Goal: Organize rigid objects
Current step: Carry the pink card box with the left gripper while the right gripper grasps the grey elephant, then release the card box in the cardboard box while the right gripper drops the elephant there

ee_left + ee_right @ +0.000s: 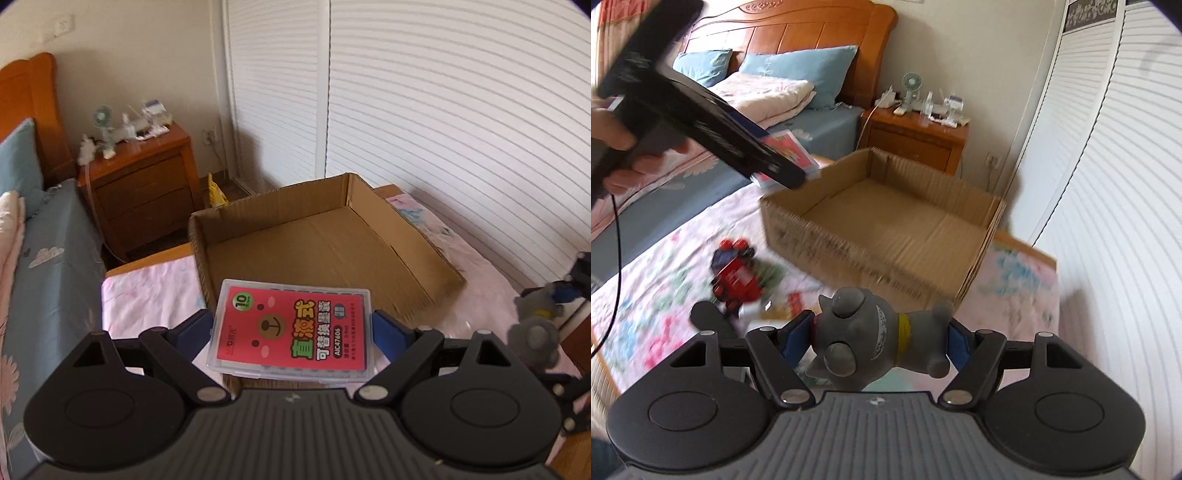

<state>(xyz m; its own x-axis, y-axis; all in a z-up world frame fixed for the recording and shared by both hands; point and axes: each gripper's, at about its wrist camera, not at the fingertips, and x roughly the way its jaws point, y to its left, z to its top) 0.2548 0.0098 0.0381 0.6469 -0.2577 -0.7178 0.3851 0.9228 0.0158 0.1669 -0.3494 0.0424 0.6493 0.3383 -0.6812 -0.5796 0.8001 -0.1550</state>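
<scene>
My left gripper [293, 326] is shut on a clear plastic case with a red bear label [295, 328], held above the near rim of an open cardboard box [325, 240]. In the right wrist view the left gripper [783, 162] and the case [788, 149] hang over the box's left corner. My right gripper [879, 339] is shut on a grey rubber toy figure with a yellow collar [864, 339], held above the table in front of the box [886, 206]. The toy also shows at the right edge of the left wrist view [535, 325].
A red and blue toy truck [735, 273] and small packets lie on the floral tablecloth [646, 295] left of my right gripper. A bed [768, 92], a wooden nightstand [916, 136] and white louvred closet doors [443, 110] surround the table.
</scene>
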